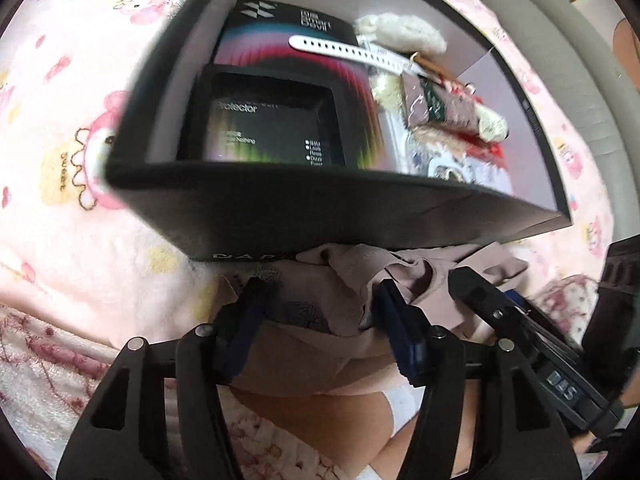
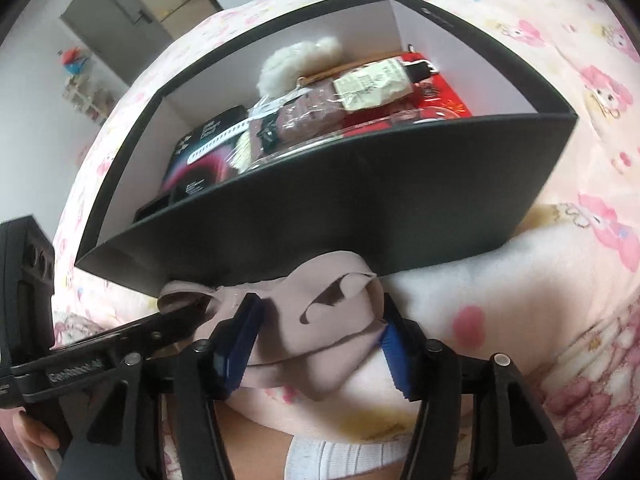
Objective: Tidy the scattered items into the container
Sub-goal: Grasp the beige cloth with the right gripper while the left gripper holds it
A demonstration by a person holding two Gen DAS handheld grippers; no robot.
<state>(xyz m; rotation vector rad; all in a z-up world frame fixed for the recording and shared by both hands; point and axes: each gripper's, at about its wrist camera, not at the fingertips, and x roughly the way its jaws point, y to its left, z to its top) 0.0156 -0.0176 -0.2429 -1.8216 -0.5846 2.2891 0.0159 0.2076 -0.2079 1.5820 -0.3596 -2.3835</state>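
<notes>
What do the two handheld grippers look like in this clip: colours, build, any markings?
Both are black plastic with webbed, cut-out finger arms, silver pivot pins and blue ribbed pads. The left gripper and right gripper match; each body carries white lettering.

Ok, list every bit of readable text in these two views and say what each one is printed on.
"Smart Devil": black packet with the rainbow fan, in the box.
"Protector": smaller black packet lying on it; its small print is blurred.
"DAS": right gripper body, left wrist view.
"GenRobot.AI": left gripper body, right wrist view.
"sweet": pink blanket.
Sock label: too small to read.
</notes>
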